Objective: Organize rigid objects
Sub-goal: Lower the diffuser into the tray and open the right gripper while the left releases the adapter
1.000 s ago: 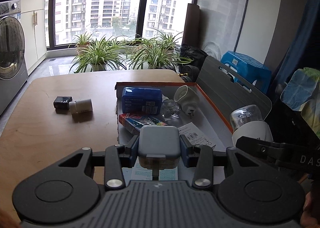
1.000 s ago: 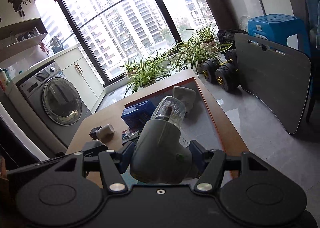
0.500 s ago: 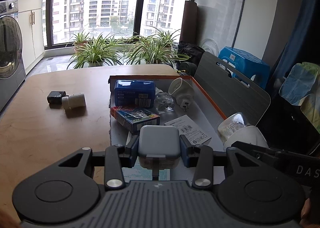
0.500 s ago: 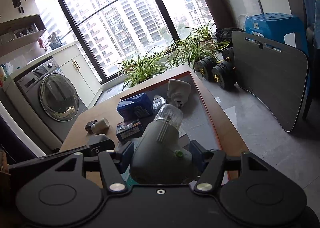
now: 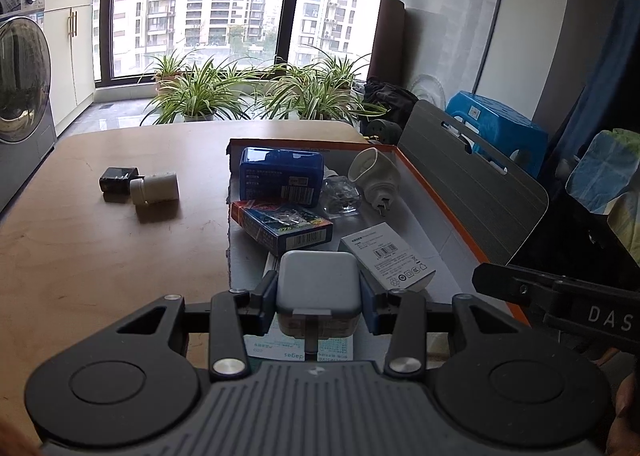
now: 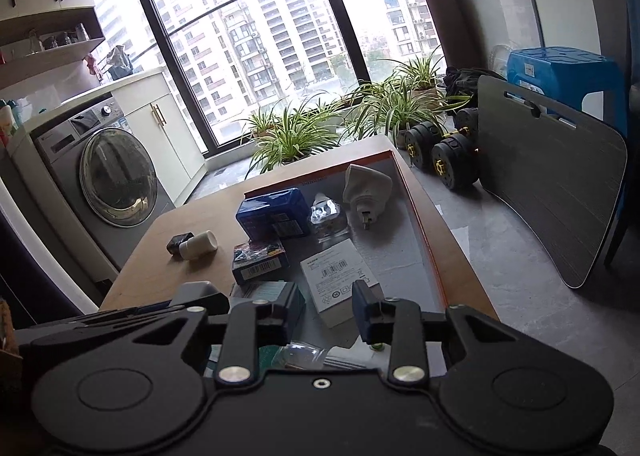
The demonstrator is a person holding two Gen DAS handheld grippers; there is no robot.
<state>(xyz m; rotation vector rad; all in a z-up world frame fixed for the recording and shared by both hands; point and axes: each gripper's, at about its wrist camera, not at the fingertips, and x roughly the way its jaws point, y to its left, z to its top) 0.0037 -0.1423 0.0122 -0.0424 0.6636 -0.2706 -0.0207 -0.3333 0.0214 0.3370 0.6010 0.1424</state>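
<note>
Gone from between the jaws of the right gripper point(image 6: 326, 312) since a second ago: the grey-white lamp with clear bulb point(image 6: 304, 354). Lies now low under that gripper at the near end of the tray, mostly hidden, only a clear patch and a green dot showing. Jaws drawn in close, a narrow gap between them with nothing in it.

Left gripper point(image 5: 318, 288) unchanged: pinches a pale grey rounded-square block point(image 5: 316, 280) by its two sides, over the near end of the shallow orange-rimmed cardboard tray point(image 5: 452, 212), above a printed paper leaflet point(image 5: 280, 348).

Further in the tray:
- white flat box with barcode label point(image 5: 386, 256), just right of the held block
- colourful printed card box point(image 5: 282, 226), at the left edge
- blue plastic box point(image 5: 280, 176), at the far left, touching the card box
- small clear glass bottle point(image 5: 340, 194), between the blue box and the white cone-shaped plug point(image 5: 374, 176)

Outside the tray, well to the left on the round-cornered wooden table point(image 5: 100, 256): white plastic pill bottle point(image 5: 156, 188) on its side, touching a small black block point(image 5: 118, 180).

Beyond the far table edge, potted green striped plants point(image 5: 200, 96) along the window. Far left, a grey washing machine point(image 5: 20, 76). Right of the table, a dark grey board point(image 5: 472, 180) standing on edge, and a blue plastic stool point(image 5: 500, 120) behind it.
</note>
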